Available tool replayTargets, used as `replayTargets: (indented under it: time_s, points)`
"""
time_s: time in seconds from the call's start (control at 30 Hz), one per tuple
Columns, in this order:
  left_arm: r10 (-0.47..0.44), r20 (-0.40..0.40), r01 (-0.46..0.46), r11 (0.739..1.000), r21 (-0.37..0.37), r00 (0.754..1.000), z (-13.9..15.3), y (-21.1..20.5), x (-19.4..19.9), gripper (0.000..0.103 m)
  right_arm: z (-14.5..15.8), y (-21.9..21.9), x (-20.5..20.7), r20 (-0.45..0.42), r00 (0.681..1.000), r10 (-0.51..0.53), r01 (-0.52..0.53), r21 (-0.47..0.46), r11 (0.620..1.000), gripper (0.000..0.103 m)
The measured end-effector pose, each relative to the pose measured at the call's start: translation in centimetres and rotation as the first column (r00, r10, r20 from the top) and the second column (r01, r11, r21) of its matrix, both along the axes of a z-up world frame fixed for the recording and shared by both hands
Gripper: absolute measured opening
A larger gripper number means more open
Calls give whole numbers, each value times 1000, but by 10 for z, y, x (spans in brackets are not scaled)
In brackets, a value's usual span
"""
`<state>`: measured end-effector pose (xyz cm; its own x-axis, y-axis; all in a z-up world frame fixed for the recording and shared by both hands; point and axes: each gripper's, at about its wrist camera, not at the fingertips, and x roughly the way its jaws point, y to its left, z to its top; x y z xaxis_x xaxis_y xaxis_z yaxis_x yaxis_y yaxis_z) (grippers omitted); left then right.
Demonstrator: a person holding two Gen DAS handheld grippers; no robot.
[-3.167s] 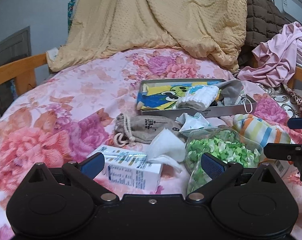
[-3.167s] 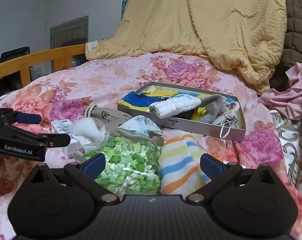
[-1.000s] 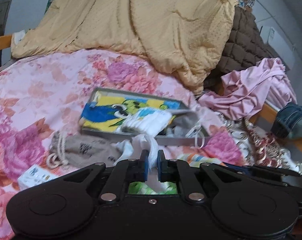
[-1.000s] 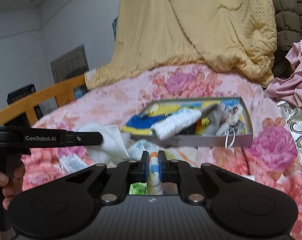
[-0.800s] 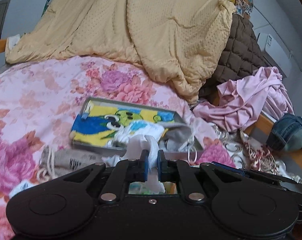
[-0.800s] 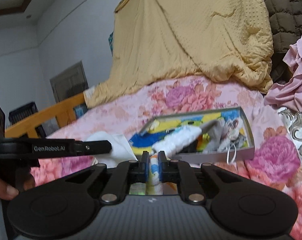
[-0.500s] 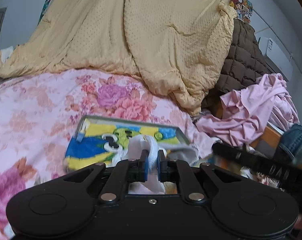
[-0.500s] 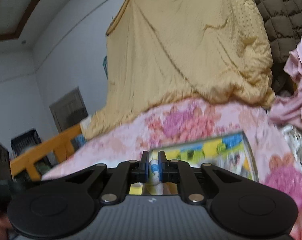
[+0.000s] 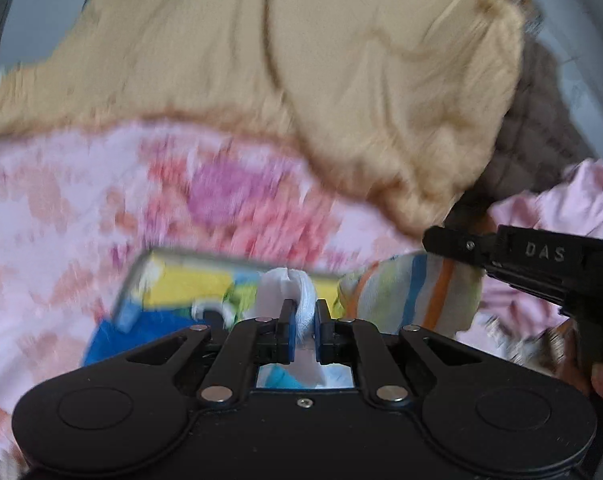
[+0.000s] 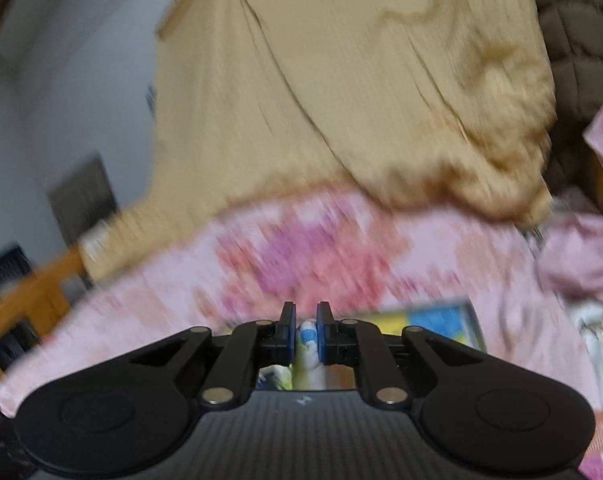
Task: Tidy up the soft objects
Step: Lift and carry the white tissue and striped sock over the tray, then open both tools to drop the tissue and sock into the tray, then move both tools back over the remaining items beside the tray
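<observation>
- Much open floral bed cover (image 9: 61,216) lies left of the box; a heaped tan quilt (image 9: 301,80) walls the far side
- shallow box (image 9: 141,276), near rim hidden
- right hand-held gripper (image 10: 303,330) easing apart around a striped cloth (image 9: 405,296)
- left hand-held gripper (image 9: 304,330) clenched on a white cloth (image 9: 297,296) above the box

Both wrist views low over floral bedspread (image 9: 61,216)
</observation>
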<state>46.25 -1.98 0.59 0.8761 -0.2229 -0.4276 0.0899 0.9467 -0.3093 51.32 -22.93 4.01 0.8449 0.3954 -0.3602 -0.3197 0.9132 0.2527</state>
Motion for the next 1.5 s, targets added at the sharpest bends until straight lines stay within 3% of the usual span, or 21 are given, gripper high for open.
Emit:
replayTargets:
  time_s: [0.07, 0.1, 0.17, 0.27, 0.43, 0.67, 0.93, 1.17, 1.5]
  points:
    - [-1, -75, -1, 1000, -29, 997, -13, 0, 8, 10, -13, -2, 0, -45, 999, -16, 15, -24, 1000, 20]
    - [-1, -95, -2, 999, -38, 995, -18, 1, 8, 12, -18, -5, -4, -65, 998, -22, 21, -16, 1000, 31]
    - [15, -112, -19, 999, -39, 994, -21, 2, 3, 29, -25, -11, -17, -87, 996, -26, 26, -2, 1000, 48]
    - [65, -124, -71, 996, -45, 990, -18, 8, -9, 48, -26, -20, -40, -89, 995, -48, 50, 18, 999, 57]
    - [121, -68, -123, 992, -23, 990, -3, 14, -51, 71, -18, -28, -89, -45, 996, -78, 78, 13, 997, 68]
    - [155, 29, -156, 988, 23, 987, 11, 15, -122, 90, 3, -31, -159, 50, 994, -94, 94, -9, 996, 85]
    - [145, 106, -153, 985, 82, 984, 18, 15, -197, 100, -4, -23, -230, 103, 990, -99, 102, -32, 994, 97]
    - [144, 159, -164, 979, 121, 977, 16, 17, -253, 102, -10, -19, -274, 120, 987, -109, 117, -60, 991, 102]
    - [157, 121, -174, 974, 145, 980, -1, 25, -300, 102, -20, -9, -310, 80, 991, -111, 119, -100, 988, 102]
